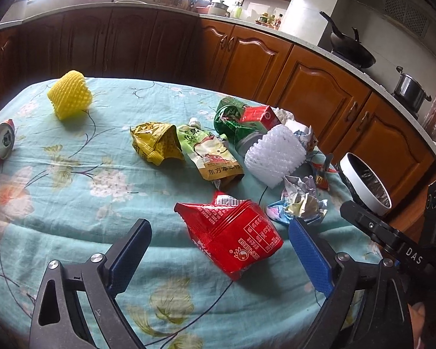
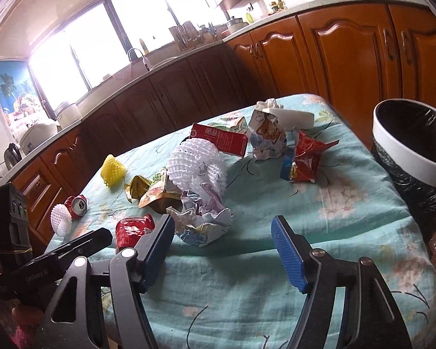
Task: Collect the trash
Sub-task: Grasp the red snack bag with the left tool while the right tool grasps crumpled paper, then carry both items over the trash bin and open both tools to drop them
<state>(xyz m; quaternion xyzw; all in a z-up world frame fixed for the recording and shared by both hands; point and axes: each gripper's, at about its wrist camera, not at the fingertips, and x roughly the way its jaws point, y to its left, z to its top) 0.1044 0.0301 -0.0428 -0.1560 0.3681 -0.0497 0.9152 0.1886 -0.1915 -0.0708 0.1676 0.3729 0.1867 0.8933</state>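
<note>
Left gripper [image 1: 219, 238]: spreading wide around red snack bag [image 1: 232, 238], not touching. Right gripper [image 2: 222, 241]: gaping wide, holding nothing, crumpled paper [image 2: 202, 221] lying just beyond. White foam net [image 2: 197, 163] sitting farther back. Lined bin [image 2: 412, 151] standing beside the table [image 2: 348, 218].

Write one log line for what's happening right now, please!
left gripper: open, around red snack bag | right gripper: open, empty | bin: beside table

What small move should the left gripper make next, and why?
Probably ease the left gripper forward and down to close on the red snack bag. Its jaws are open and empty, the bag lies right between the fingers on the tablecloth, and the lined bin waits beside the table.
</note>
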